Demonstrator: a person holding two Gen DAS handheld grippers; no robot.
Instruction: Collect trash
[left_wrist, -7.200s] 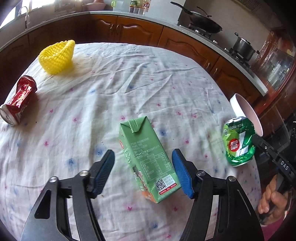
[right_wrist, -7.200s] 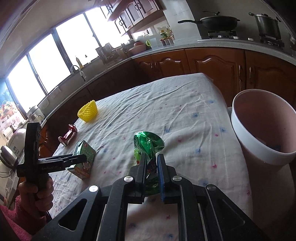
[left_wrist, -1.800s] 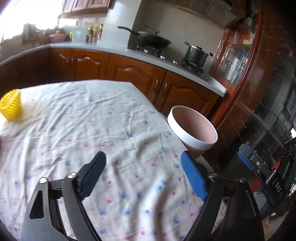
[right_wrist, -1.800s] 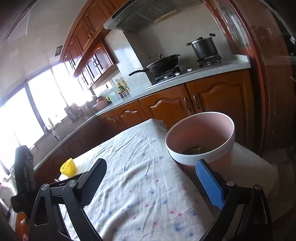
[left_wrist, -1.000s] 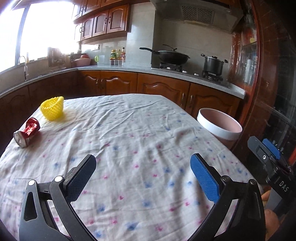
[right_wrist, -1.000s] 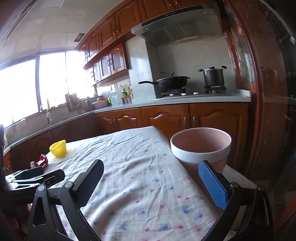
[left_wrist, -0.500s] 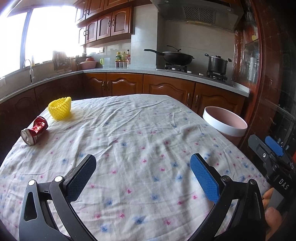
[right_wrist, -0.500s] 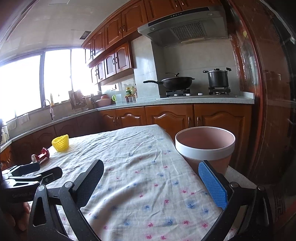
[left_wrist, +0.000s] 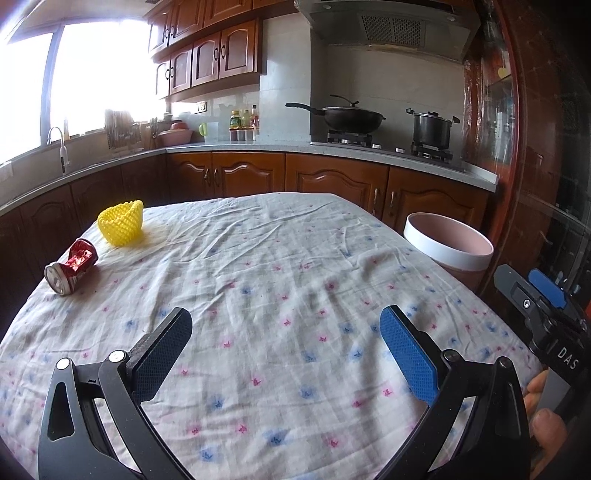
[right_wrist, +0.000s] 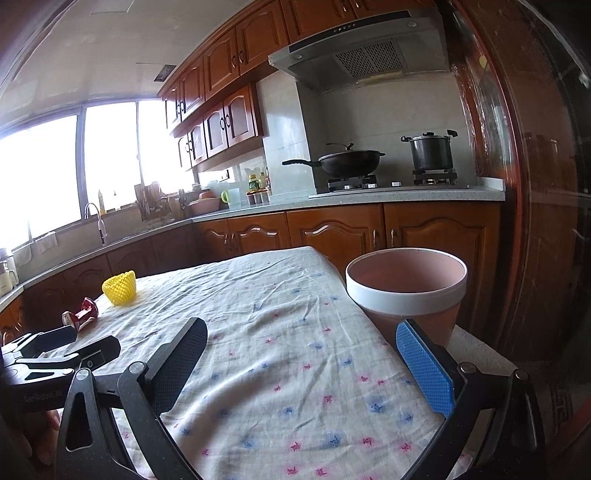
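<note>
Sunlit kitchen cabinets ring a table under a wrinkled white flowered cloth (left_wrist: 295, 266), and what is left for me lies at its far left corner: a crushed red drink can (left_wrist: 72, 266) on its side, with a yellow foam fruit net (left_wrist: 122, 222) just beside it, nearer the far edge. My left gripper (left_wrist: 284, 350) hangs empty, fingers spread wide, over the near edge; my right gripper (right_wrist: 310, 363) is equally spread and empty. Off the right edge stands the pink white-rimmed plastic bin (right_wrist: 406, 286) (handy for dropping things in). I would judge the can comes next.
</note>
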